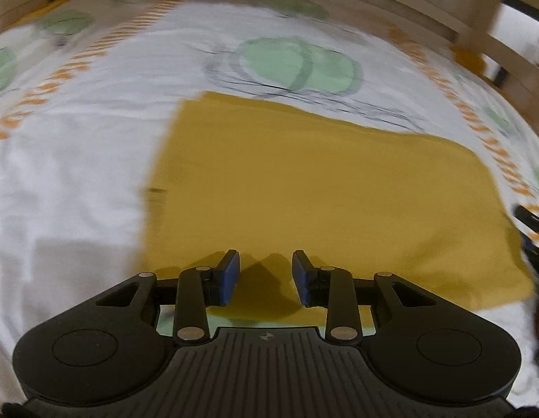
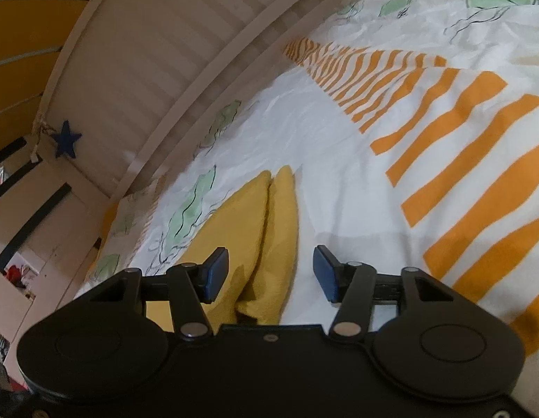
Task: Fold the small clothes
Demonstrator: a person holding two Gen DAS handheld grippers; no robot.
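A mustard-yellow garment (image 1: 321,202) lies folded flat as a rough rectangle on the white patterned bedsheet (image 1: 70,174). My left gripper (image 1: 266,277) is open and empty, hovering over the garment's near edge. In the right wrist view the garment's corner (image 2: 259,230) shows as two layered yellow flaps. My right gripper (image 2: 271,275) is open with the corner lying between and below its fingers, gripping nothing. The right gripper's black body (image 1: 532,224) shows at the left wrist view's right edge.
A wooden bed rail (image 1: 426,3) runs along the far side of the bed. In the right wrist view a slatted white headboard (image 2: 158,80) with a blue star (image 2: 66,143) stands to the left, with shelves (image 2: 25,216) beyond. Orange stripes (image 2: 478,181) cross the sheet at right.
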